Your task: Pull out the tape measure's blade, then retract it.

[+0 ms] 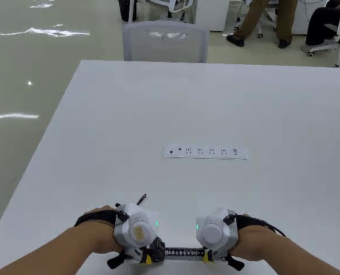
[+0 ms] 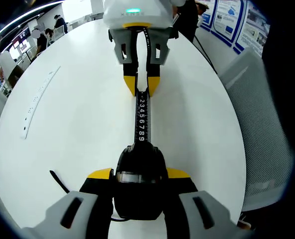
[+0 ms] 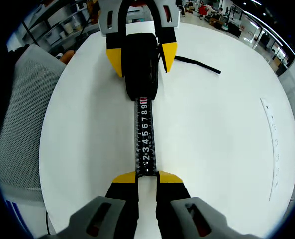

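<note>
1. Left gripper (image 2: pixel 140 174): jaws are closed round the black tape measure case (image 2: pixel 140 186), one yellow pad on each side of it. The grip looks firm and the case sits upright between the jaws. In the head view it is at the near table edge, low centre-left.
2. Right gripper (image 3: pixel 147 178): jaws are pinched almost fully together on the free end of the blade (image 3: pixel 145 134). The end hook itself is hidden between the pads, so I can't tell how it sits.
3. The blade runs straight between the two grippers, just above or on the white table (image 1: pixel 215 103); contact is unclear. Printed numbers 1 to 9 are readable, so only a short stretch is out. The two grippers face each other, close together.
4. Progress, my read: the pull-out has begun but looks far from a full extension. It may be partway, or already enough for the task; the pictures don't settle that. Retracting is left to do, since the blade is plainly out of the case.
5. Next would probably be either drawing the grippers further apart, or bringing the right gripper back toward the case to let the blade feed in. One risk is the blade snapping back if the end is let go.
6. A black strap (image 3: pixel 197 63) lies loose on the table, just beside the case and on its far side in the head view.
7. A white power strip (image 1: pixel 204 152) lies flat mid-table, well apart from the grippers.
8. At the far edge is a grey mesh chair (image 1: pixel 165 41), with seated people's legs (image 1: pixel 261 23) beyond it.
</note>
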Action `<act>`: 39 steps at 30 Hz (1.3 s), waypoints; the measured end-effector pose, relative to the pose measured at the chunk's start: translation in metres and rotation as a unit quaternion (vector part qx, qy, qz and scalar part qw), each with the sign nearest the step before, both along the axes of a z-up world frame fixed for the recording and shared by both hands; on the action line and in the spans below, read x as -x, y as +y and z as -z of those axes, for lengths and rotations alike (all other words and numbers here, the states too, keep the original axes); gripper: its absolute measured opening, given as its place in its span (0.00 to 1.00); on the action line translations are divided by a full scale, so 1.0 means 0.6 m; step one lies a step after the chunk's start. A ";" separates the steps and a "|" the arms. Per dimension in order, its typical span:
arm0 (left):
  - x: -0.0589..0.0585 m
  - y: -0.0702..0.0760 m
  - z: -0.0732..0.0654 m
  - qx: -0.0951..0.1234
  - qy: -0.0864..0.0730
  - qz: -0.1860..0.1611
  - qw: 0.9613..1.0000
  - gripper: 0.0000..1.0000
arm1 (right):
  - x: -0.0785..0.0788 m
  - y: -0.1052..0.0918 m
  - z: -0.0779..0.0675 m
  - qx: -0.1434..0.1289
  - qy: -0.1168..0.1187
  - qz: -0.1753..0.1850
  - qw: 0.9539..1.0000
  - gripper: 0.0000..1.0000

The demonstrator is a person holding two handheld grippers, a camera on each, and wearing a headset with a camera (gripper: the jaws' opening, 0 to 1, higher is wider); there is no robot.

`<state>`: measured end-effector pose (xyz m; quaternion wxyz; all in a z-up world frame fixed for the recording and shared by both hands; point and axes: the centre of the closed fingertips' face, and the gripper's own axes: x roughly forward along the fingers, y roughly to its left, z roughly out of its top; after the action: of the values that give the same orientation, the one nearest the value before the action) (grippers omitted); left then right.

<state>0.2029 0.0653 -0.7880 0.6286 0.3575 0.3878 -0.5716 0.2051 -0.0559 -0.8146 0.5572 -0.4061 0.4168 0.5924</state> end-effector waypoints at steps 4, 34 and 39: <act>0.000 -0.001 -0.001 0.000 -0.001 0.000 1.000 0.34 | -0.002 -0.010 0.000 0.003 -0.001 0.001 1.000 0.10; 0.000 0.002 0.000 -0.002 -0.001 0.000 1.000 0.34 | -0.005 -0.059 -0.001 0.024 0.001 0.007 1.000 0.11; 0.001 0.002 0.001 -0.002 -0.002 -0.001 1.000 0.33 | -0.005 -0.067 -0.004 0.028 0.000 0.009 1.000 0.11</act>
<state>0.2025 0.0663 -0.7888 0.6292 0.3600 0.3881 -0.5692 0.2080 -0.0962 -0.8123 0.5512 -0.4177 0.4365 0.5755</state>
